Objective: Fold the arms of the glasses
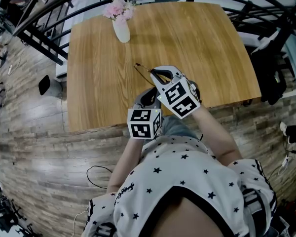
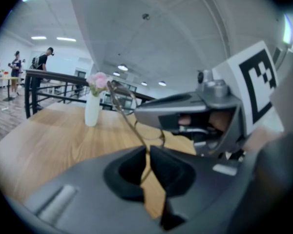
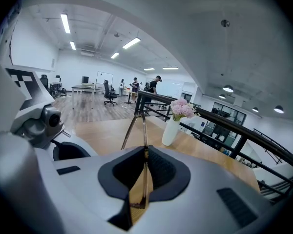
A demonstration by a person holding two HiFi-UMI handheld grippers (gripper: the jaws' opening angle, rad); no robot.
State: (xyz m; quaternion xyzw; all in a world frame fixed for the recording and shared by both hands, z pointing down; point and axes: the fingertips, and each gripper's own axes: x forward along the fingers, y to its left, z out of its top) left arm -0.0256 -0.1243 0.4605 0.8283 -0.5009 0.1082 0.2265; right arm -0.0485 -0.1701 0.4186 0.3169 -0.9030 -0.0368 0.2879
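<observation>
Thin metal-framed glasses (image 1: 142, 68) are held just above the wooden table (image 1: 197, 38), near its front edge. In the left gripper view my left gripper (image 2: 147, 151) is shut on a thin part of the glasses (image 2: 123, 104), whose wire frame rises toward the vase. In the right gripper view my right gripper (image 3: 145, 152) is shut on another part of the glasses (image 3: 138, 123), with two thin arms sticking up past the jaws. In the head view the left gripper (image 1: 147, 97) sits close behind the right gripper (image 1: 160, 75), almost touching. The lenses are mostly hidden.
A white vase with pink flowers (image 1: 120, 24) stands at the table's far left, also the vase (image 2: 93, 107) and the vase (image 3: 172, 126). Black railings (image 1: 44, 14) run behind the table. Wooden floor lies to the left and in front.
</observation>
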